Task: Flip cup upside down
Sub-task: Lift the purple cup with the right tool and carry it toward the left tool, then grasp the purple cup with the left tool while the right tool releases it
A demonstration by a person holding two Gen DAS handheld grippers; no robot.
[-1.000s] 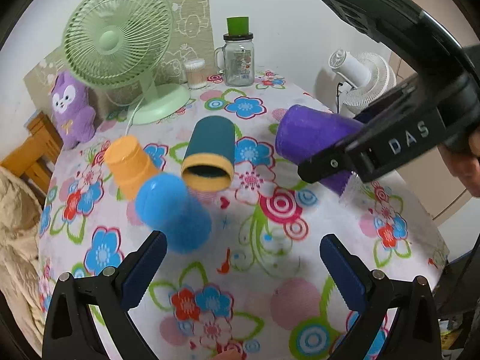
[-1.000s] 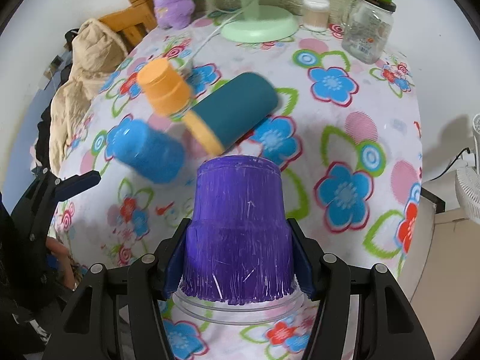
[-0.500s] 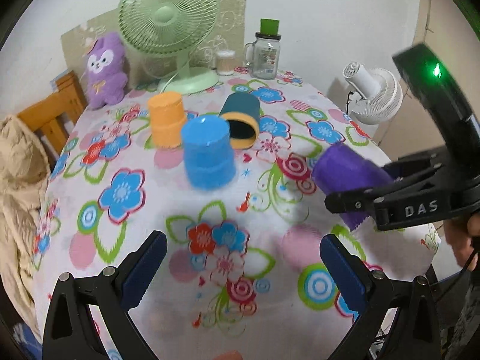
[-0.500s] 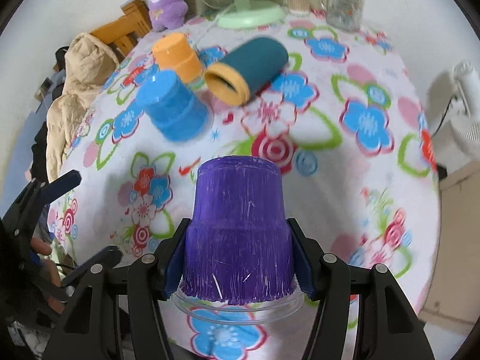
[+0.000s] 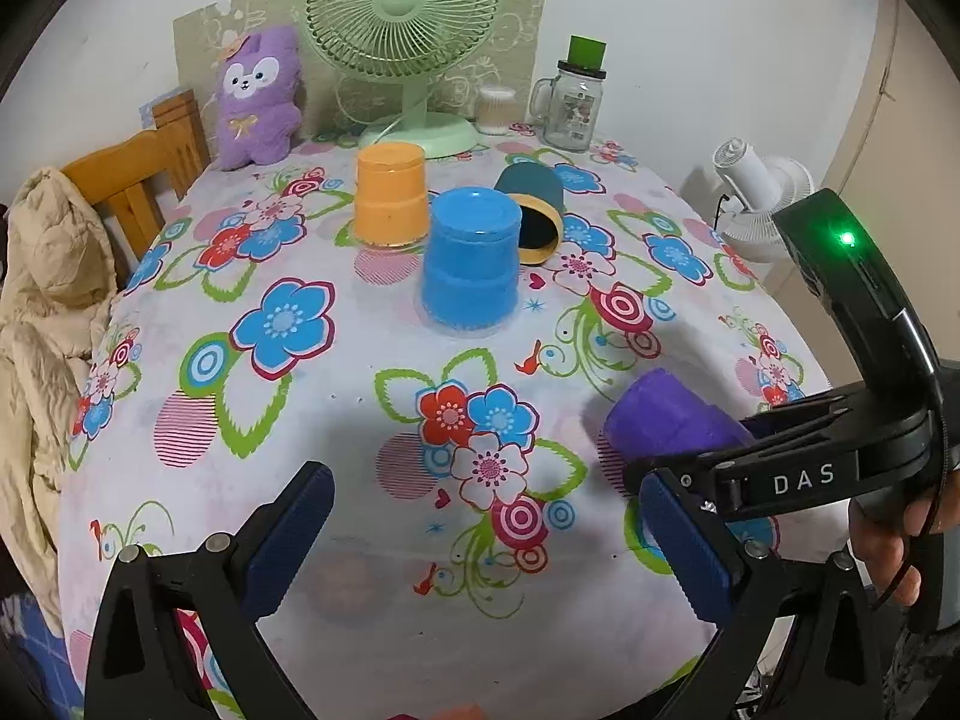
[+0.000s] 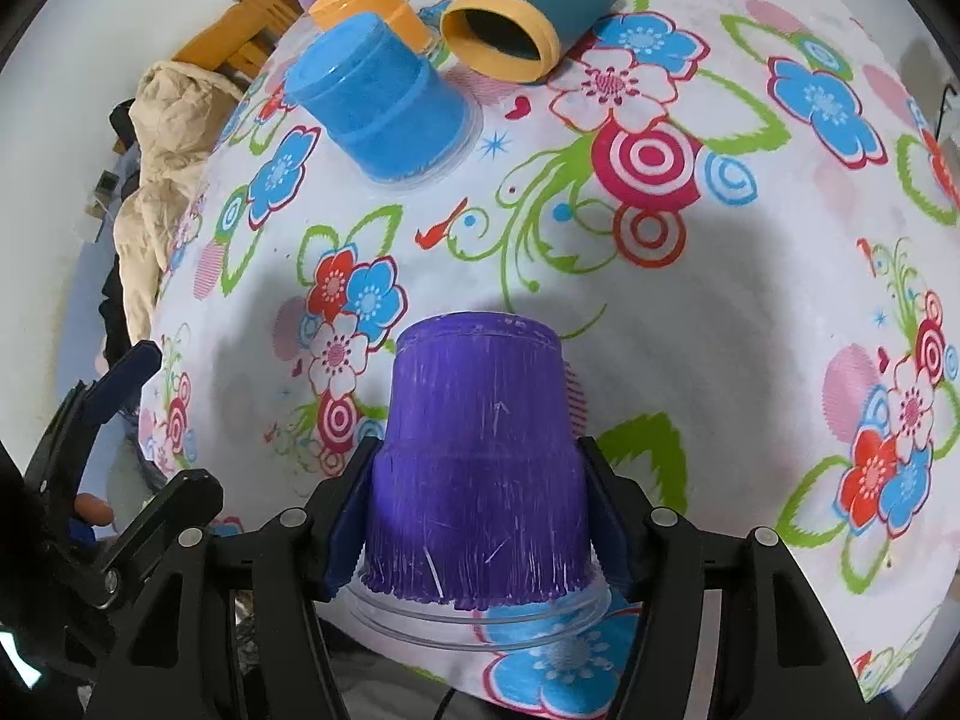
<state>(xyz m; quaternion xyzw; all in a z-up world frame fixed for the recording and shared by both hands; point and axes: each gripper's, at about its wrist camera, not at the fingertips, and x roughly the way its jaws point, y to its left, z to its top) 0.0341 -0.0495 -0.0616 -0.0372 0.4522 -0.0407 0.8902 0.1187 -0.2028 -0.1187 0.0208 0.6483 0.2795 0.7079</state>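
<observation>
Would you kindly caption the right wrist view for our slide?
Right tongs grip purple cup above floral table.

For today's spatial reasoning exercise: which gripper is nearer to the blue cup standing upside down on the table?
Left, narrowly. The left gripper hangs open, directly facing the blue cup. The right gripper, shut on the purple cup, sits off to the side.
</observation>
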